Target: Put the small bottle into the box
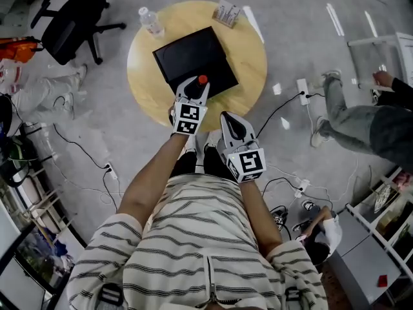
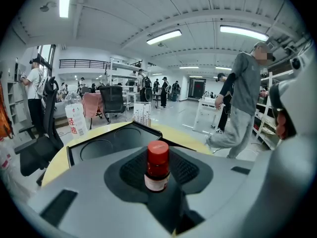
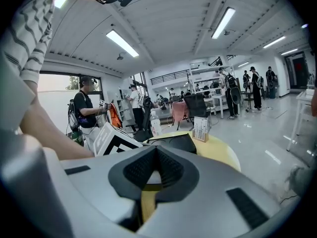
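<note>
Bottle [image 2: 158, 165] clamped in left gripper [image 1: 201, 86] fingers, by black box [image 1: 187, 51], right gripper [image 1: 226, 117] fingers together

Open-plan lab office; swivel chair [image 1: 74, 18], shelving [image 1: 387, 219], strip lights [image 2: 164, 36]

Over the black box [image 1: 193, 57] the way is free beyond the left tongs [image 1: 199, 86] and their small bottle [image 1: 202, 80]. A water bottle [image 1: 151, 22] and, it seems, a card stand [image 1: 227, 13] occupy the far rim of the table [image 1: 248, 63], well apart from the box; the table's right side is bare.
</note>
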Demonstrator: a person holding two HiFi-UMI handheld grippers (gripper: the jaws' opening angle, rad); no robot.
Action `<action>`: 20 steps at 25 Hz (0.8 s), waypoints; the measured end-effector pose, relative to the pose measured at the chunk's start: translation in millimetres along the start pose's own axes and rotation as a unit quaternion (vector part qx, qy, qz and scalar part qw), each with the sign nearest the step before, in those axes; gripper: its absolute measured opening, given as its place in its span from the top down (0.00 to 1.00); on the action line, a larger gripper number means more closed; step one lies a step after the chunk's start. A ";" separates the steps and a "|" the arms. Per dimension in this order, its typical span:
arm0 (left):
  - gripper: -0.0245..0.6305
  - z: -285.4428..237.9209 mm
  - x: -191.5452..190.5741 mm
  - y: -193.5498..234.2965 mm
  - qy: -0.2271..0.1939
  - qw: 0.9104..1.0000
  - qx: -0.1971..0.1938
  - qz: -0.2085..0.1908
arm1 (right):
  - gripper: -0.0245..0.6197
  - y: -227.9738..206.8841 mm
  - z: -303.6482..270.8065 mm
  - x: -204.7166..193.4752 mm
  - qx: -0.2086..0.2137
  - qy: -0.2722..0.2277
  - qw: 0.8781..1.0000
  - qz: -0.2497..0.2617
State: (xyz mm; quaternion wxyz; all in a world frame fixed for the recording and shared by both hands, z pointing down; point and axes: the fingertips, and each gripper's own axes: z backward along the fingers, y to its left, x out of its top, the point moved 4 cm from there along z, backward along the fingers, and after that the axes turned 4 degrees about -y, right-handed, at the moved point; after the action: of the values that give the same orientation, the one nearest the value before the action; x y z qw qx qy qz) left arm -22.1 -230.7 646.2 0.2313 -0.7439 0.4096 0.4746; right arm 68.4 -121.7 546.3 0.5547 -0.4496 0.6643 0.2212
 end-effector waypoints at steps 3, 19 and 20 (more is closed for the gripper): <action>0.75 -5.5 -4.3 -0.3 0.005 1.000 -0.001 -0.002 | 0.94 -1.8 -0.2 -1.3 -0.001 0.002 1.000 0.000; 0.75 -22.2 -15.5 3.1 0.024 1.000 -0.010 -0.016 | 0.94 -6.2 -1.7 -2.4 -0.007 0.010 1.000 0.002; 0.75 -22.8 -16.2 3.4 0.025 1.000 -0.011 -0.016 | 0.94 -6.3 -1.7 -2.5 -0.007 0.010 1.000 0.002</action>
State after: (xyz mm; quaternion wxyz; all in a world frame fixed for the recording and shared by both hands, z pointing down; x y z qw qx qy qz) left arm -16.6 -243.0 671.0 0.2206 -0.7645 0.3982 0.4564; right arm 72.8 -125.3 550.4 0.5445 -0.4542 0.6690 0.2228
